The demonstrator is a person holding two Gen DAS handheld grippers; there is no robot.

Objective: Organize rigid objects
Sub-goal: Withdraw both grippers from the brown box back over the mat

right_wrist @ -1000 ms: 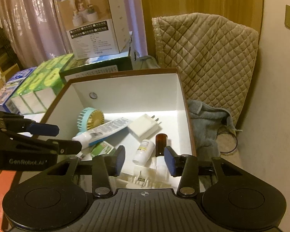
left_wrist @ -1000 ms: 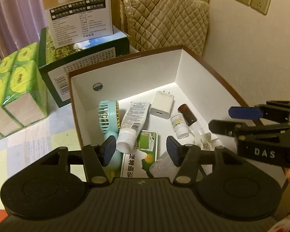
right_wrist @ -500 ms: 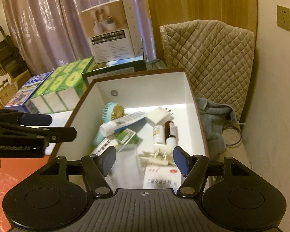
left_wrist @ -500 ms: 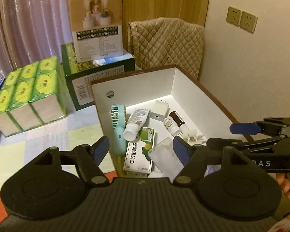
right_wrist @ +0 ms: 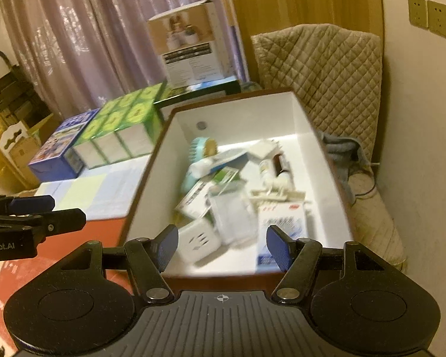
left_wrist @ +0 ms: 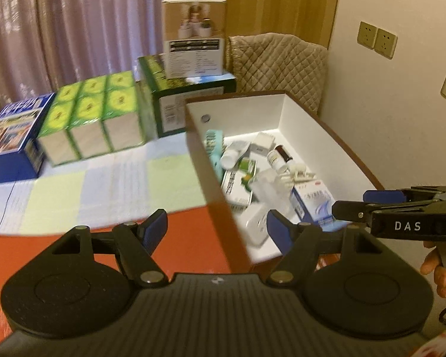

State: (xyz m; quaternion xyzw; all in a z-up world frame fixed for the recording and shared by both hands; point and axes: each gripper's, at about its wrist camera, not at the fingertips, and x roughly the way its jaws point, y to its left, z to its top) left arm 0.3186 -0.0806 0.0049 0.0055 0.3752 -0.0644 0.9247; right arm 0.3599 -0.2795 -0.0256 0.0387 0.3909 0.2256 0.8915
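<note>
Both the left gripper [left_wrist: 216, 228] and the right gripper [right_wrist: 222, 244] hang wide and empty at the near edge of the box [right_wrist: 151, 175]. The medicine carton [right_wrist: 285, 223], plug [right_wrist: 197, 239] and bottles [right_wrist: 272, 165] lie jumbled inside; a careless reach could topple them.

Dim warm indoor light, bright band across the box [right_wrist: 285, 110] floor, motion blur throughout, fisheye bending at edges

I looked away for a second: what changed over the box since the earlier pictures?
Both claws pulled back and up from the box and opened wider; left claw, right claw. Neither holds anything. More of the contents shows now, such as the white adapter. The items inside appear unmoved.
</note>
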